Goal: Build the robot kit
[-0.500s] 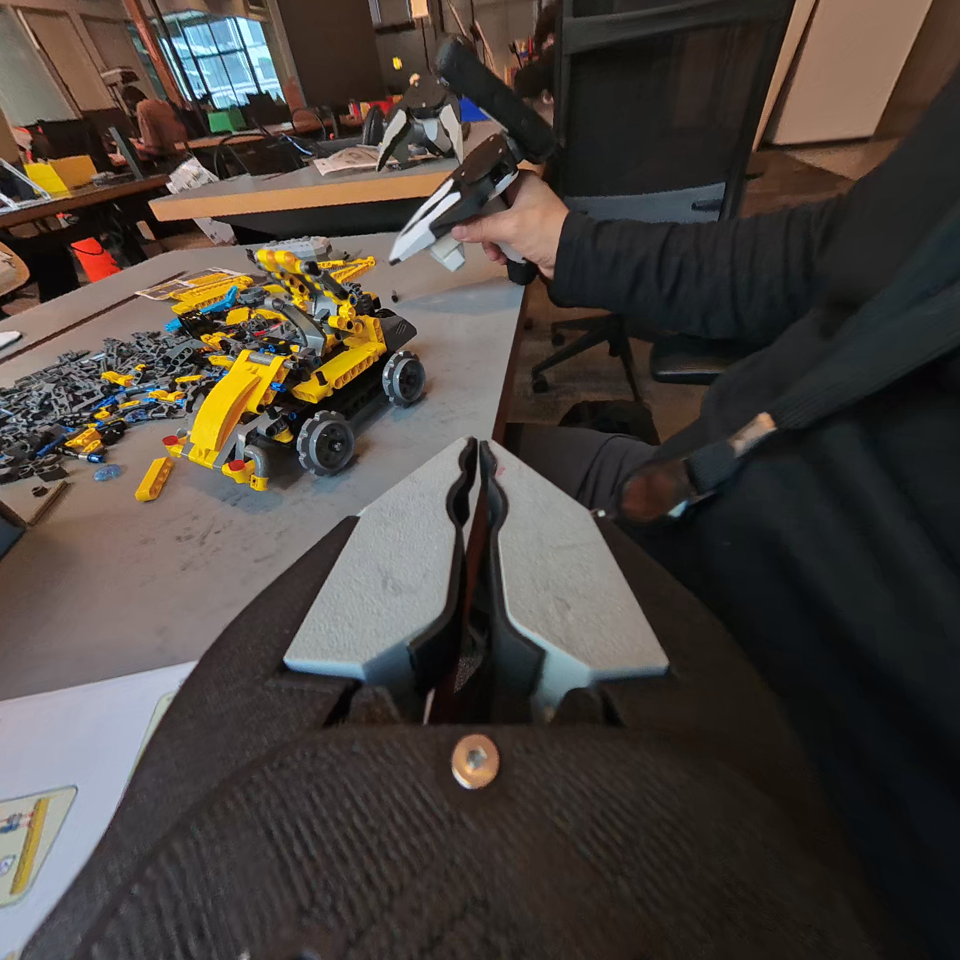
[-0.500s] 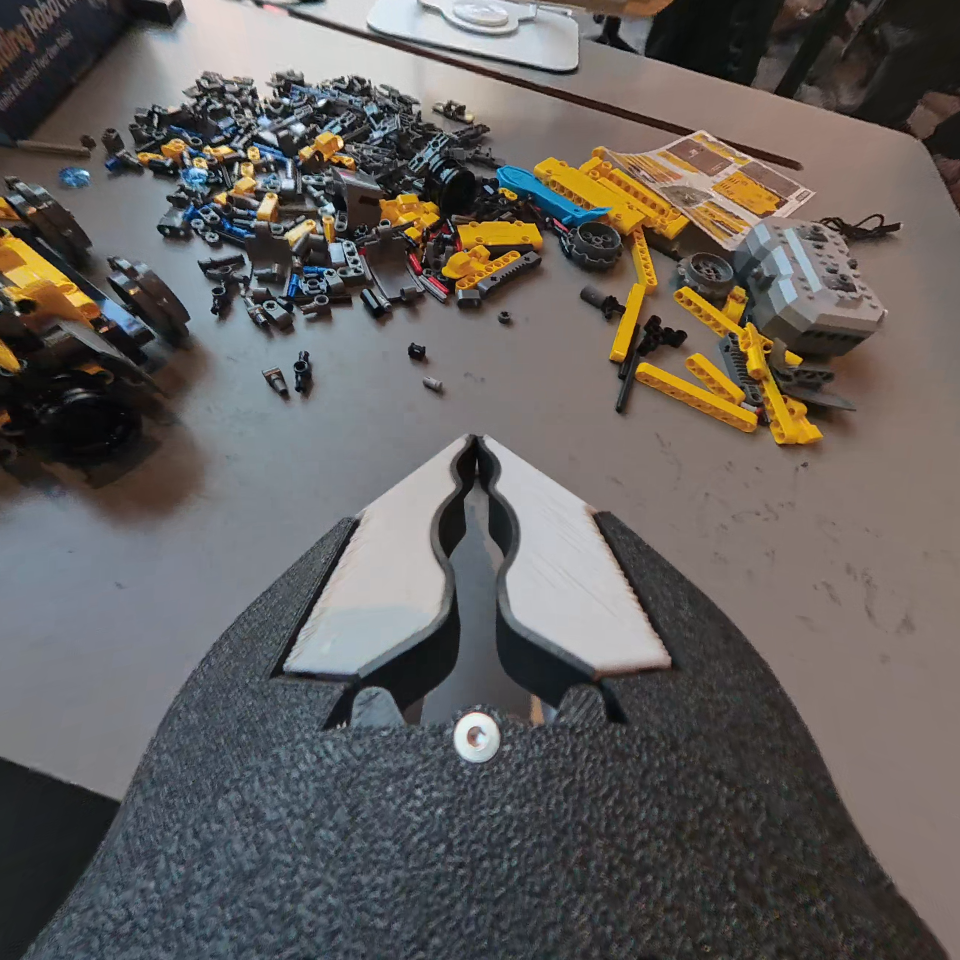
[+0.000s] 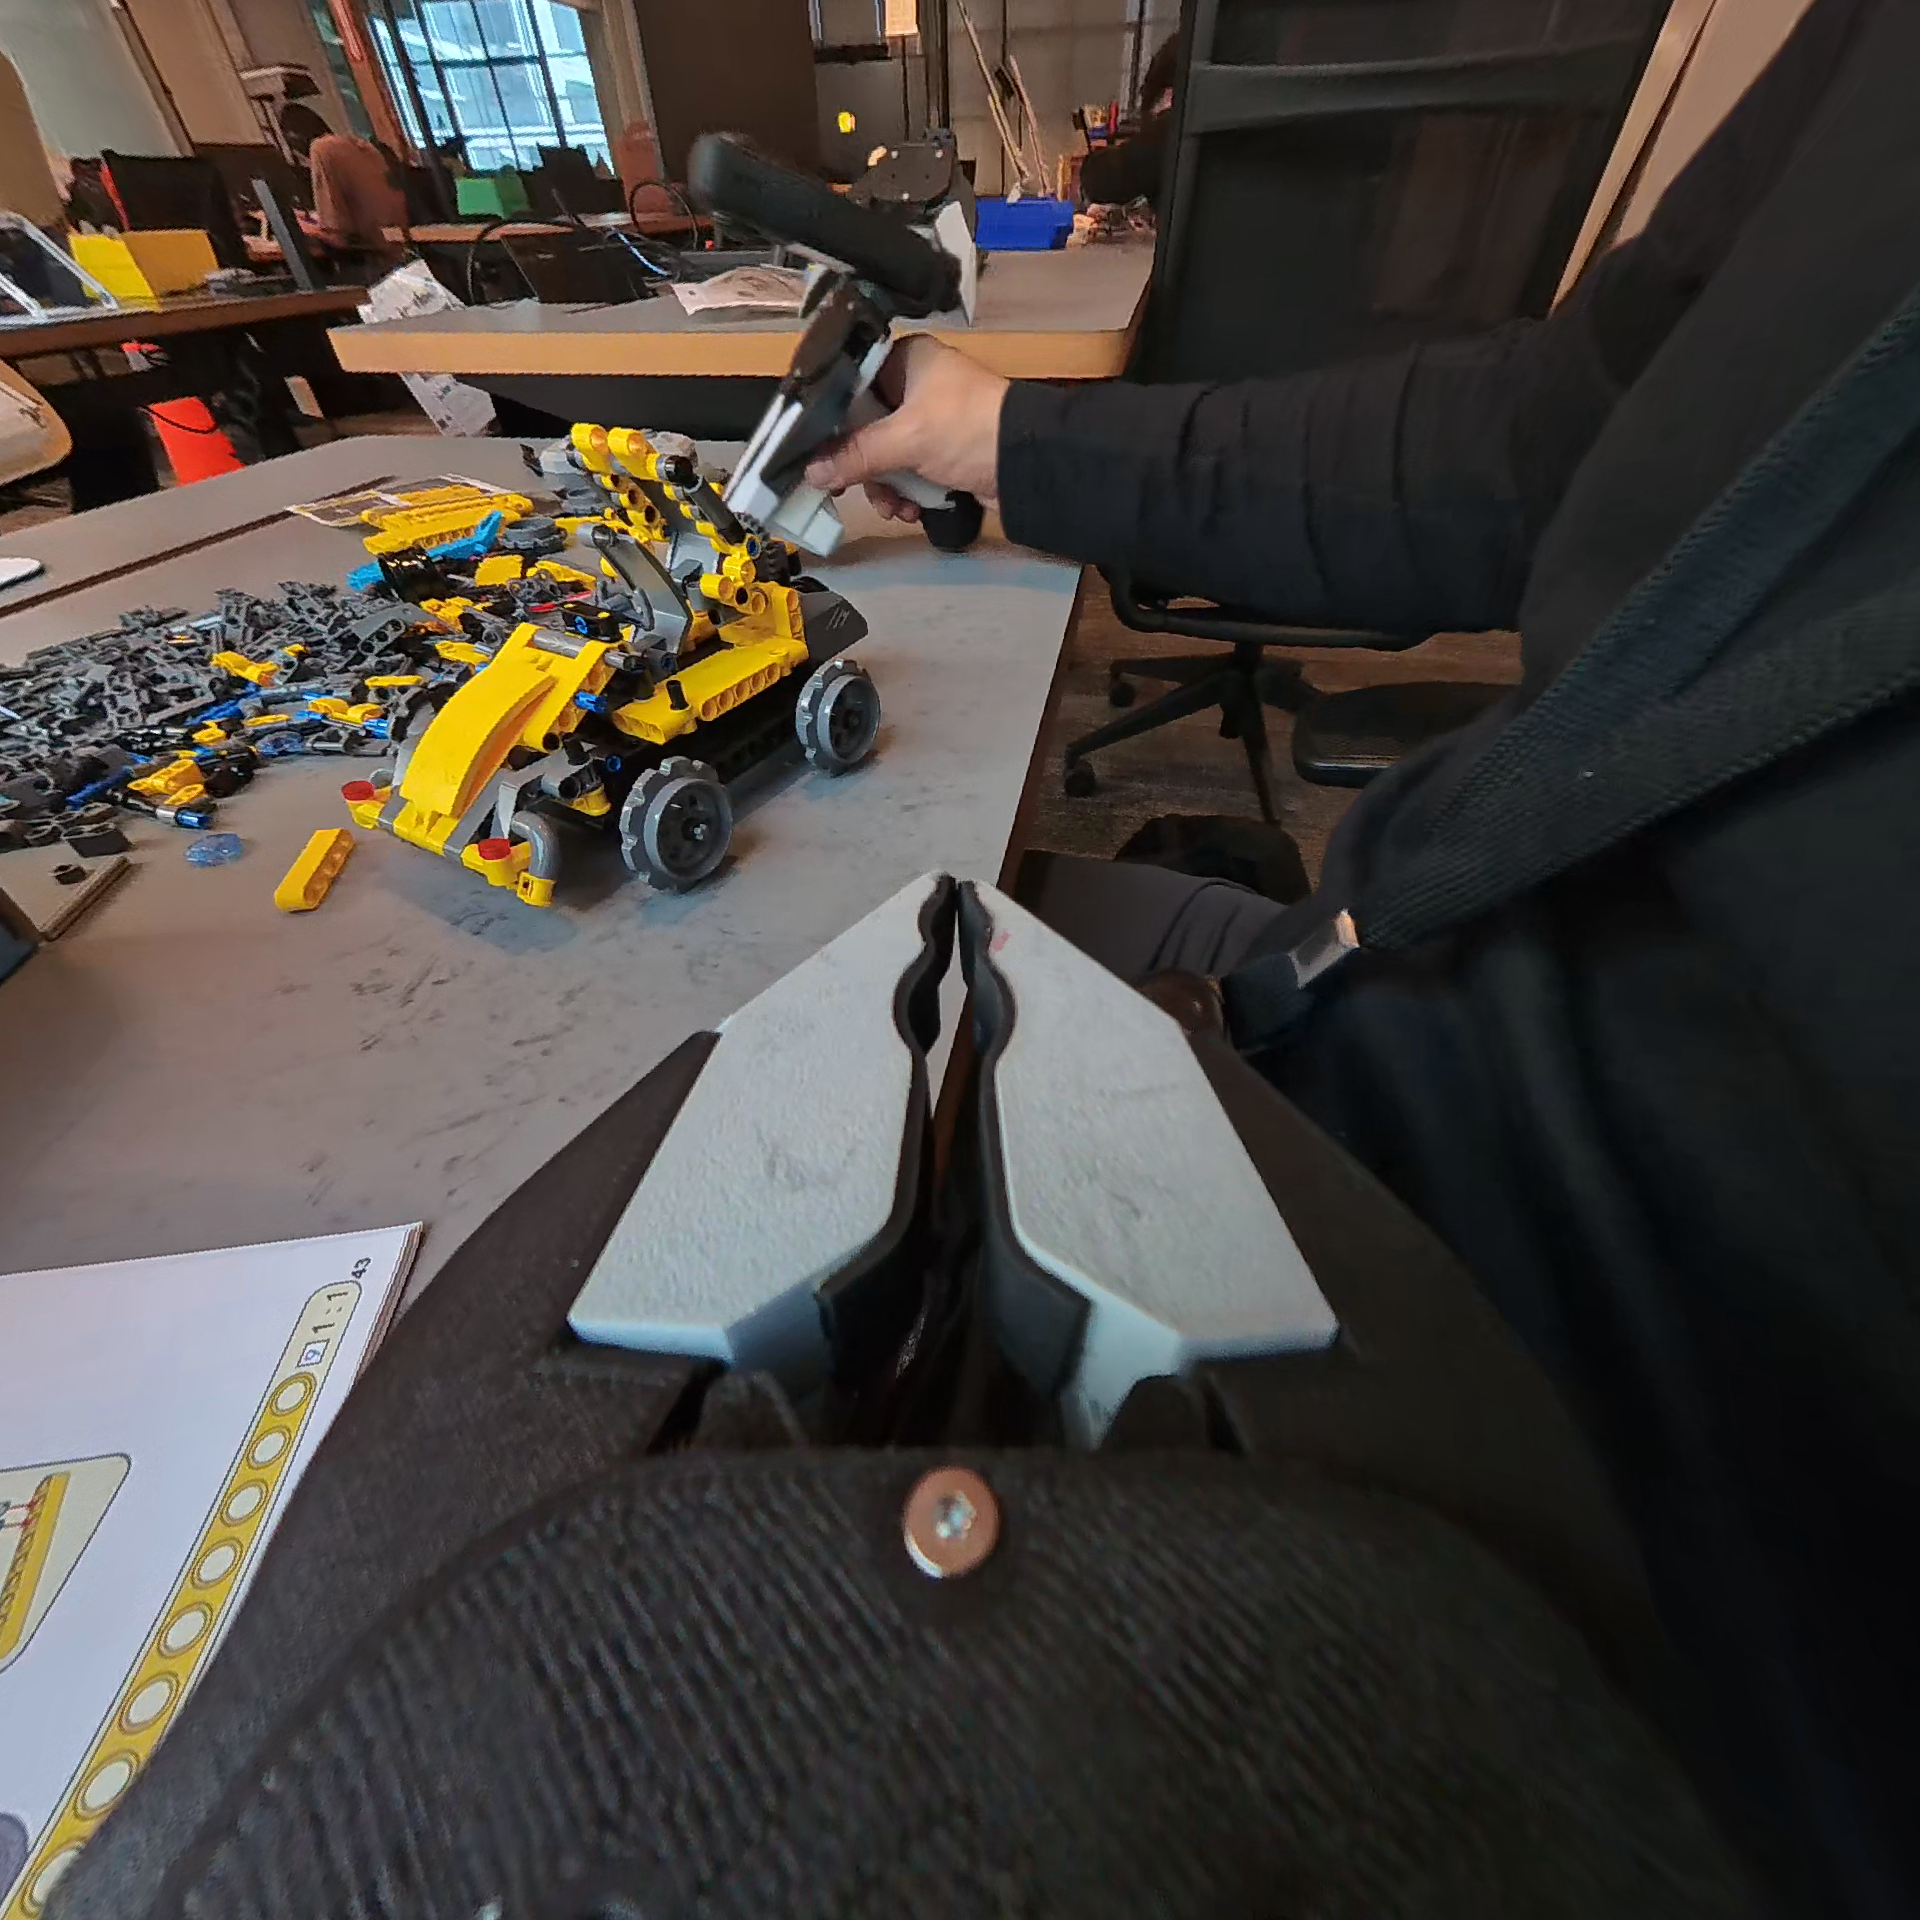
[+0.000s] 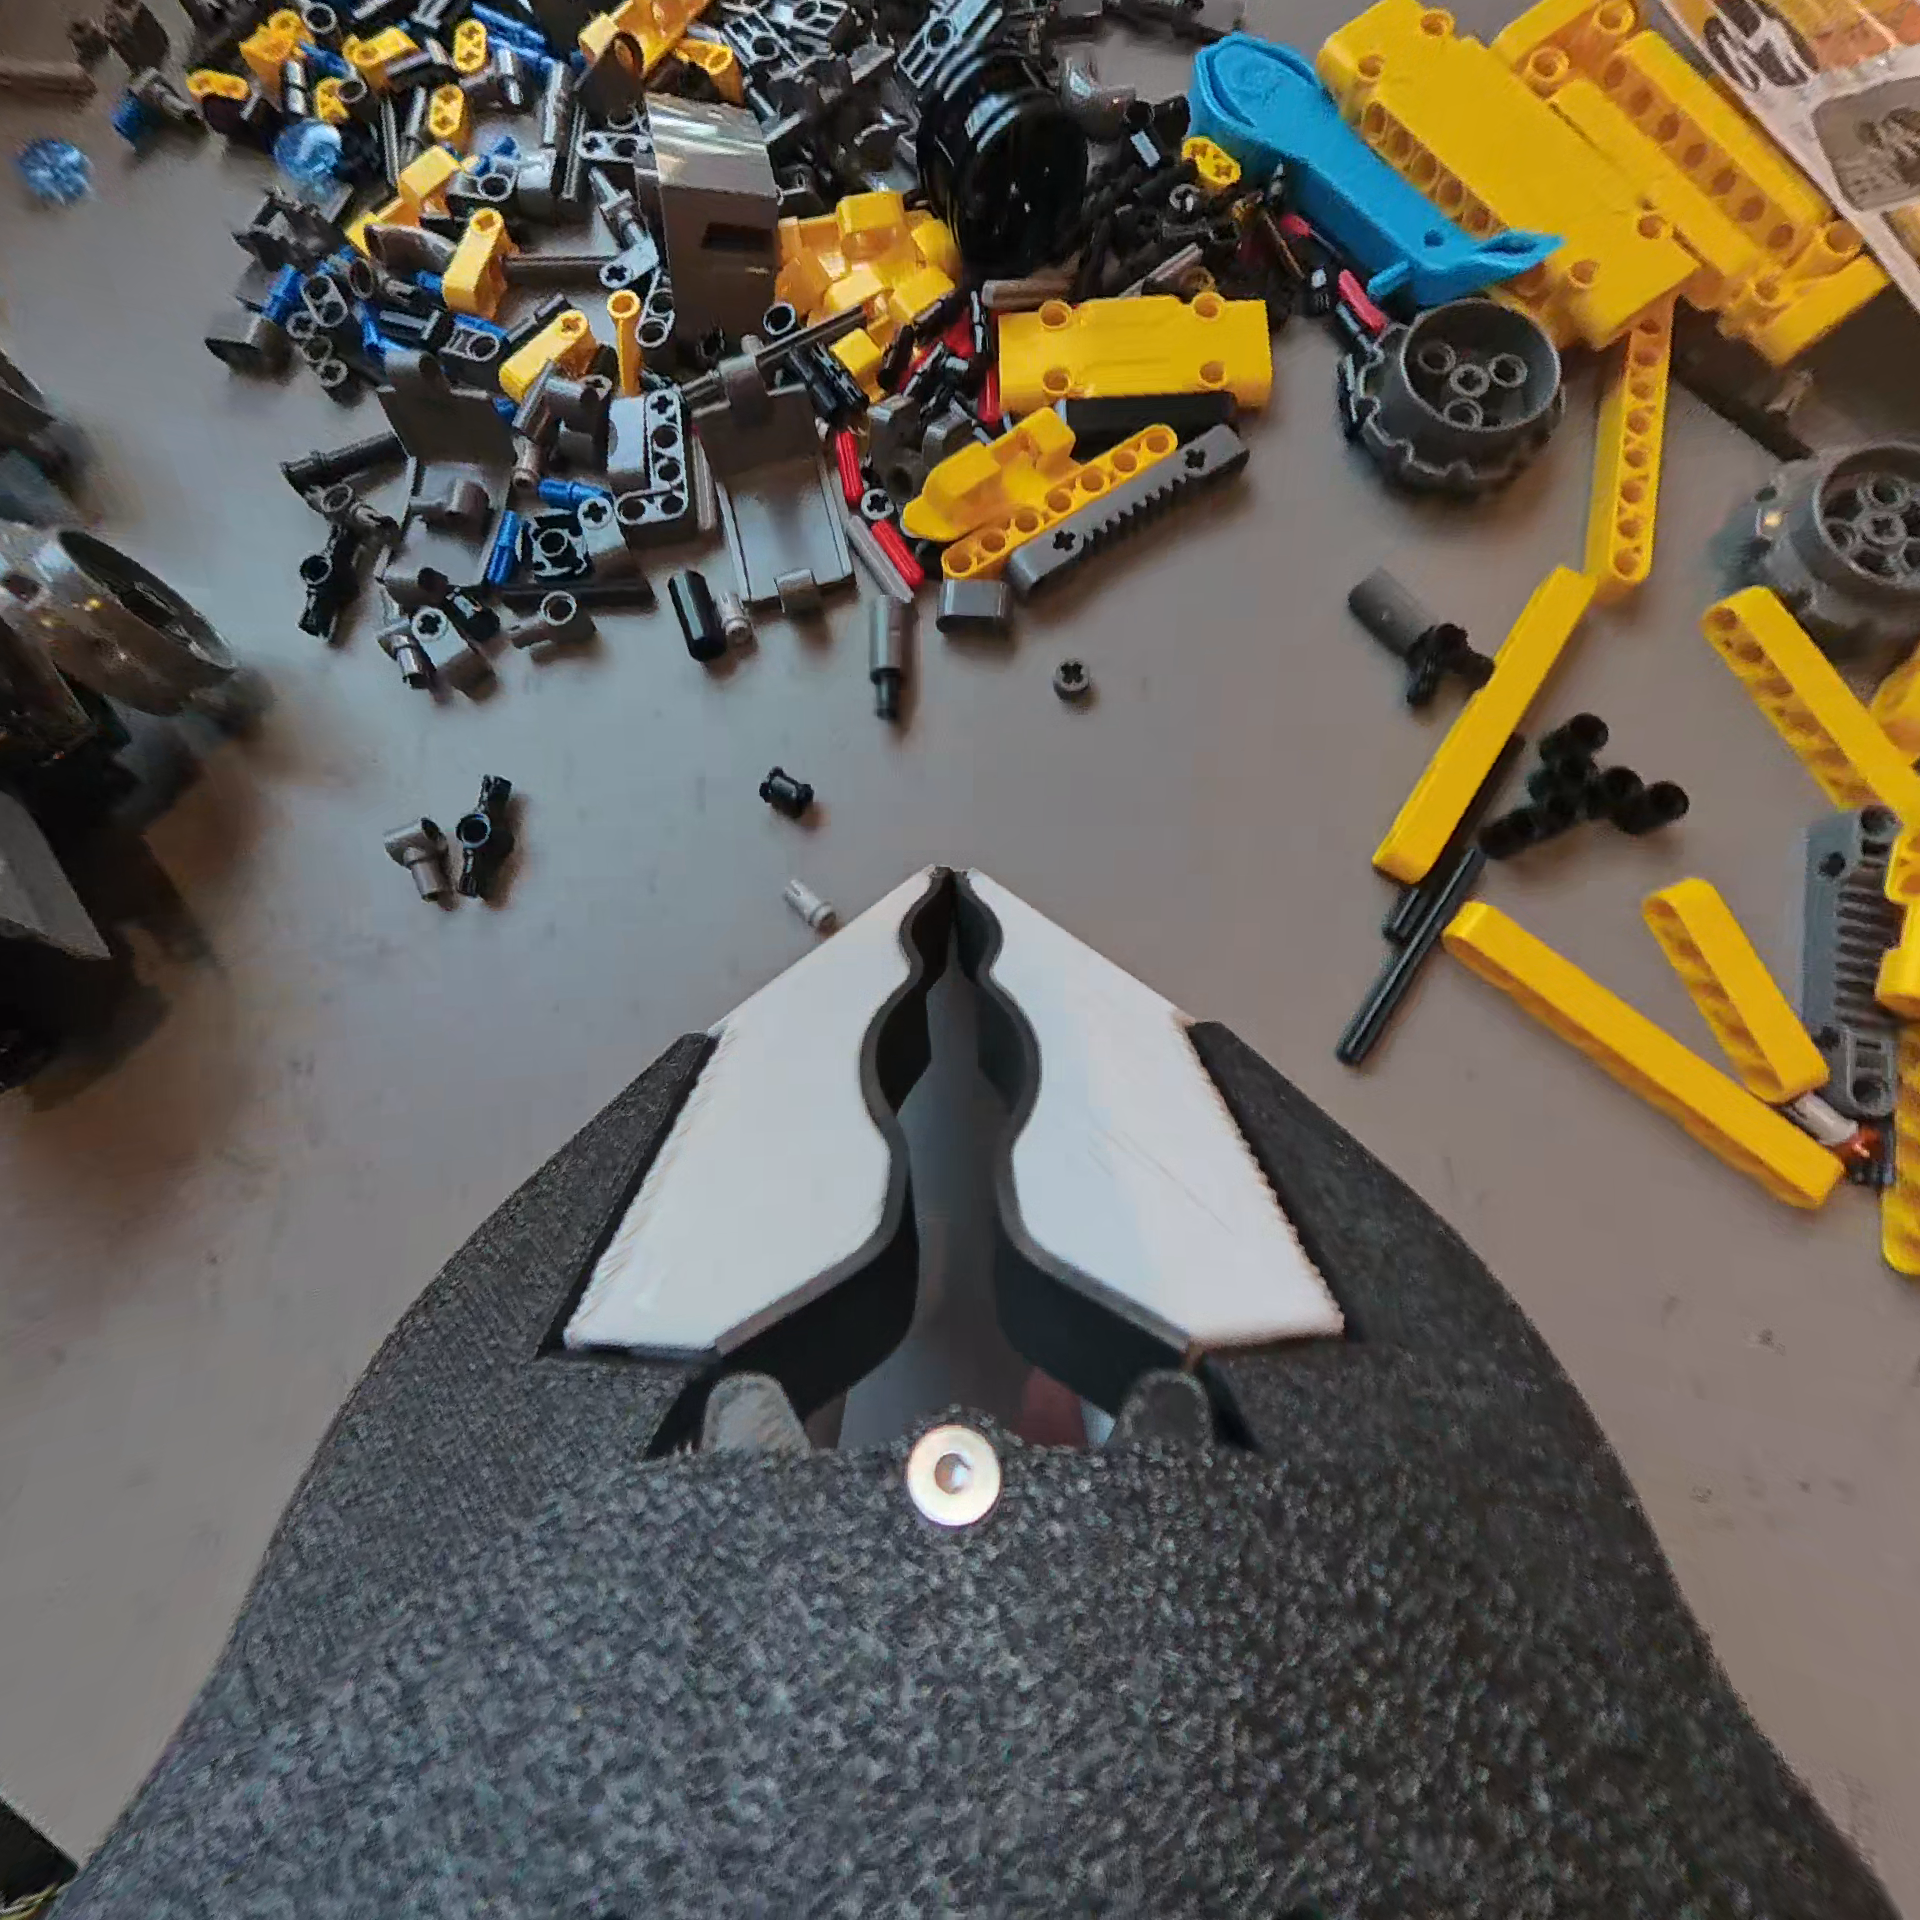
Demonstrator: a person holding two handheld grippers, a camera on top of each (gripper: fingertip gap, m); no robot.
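pin (image 4: 809, 903), small and grey, lies on the table (image 4: 1143, 1195) just left of my right gripper (image 4: 951, 883), the nearest loose piece to its tips. my right gripper hovers low over the table with its jaws pressed together at the tips, nothing between them. a black bush (image 4: 787, 793) sits a little farther off, and the parts pile (image 4: 727, 312) spreads across the far side; yellow beams (image 4: 1621, 1049) lie to the right. judged by look, the pin is light, hard plastic, round and apt to roll or skid, best pinched across its middle with the very tips. my left gripper (image 3: 956, 894) is held near the table's near right edge, jaws likewise closed on nothing, well apart from the yellow car (image 3: 623, 707) that stands on its wheels farther along the table. a booklet (image 3: 156, 1455) lies at near left, with printed diagrams and small figures that i leave unread; a printed sheet (image 4: 1839, 114) lies at far right of the pile. no brand mark is legible on the pin.
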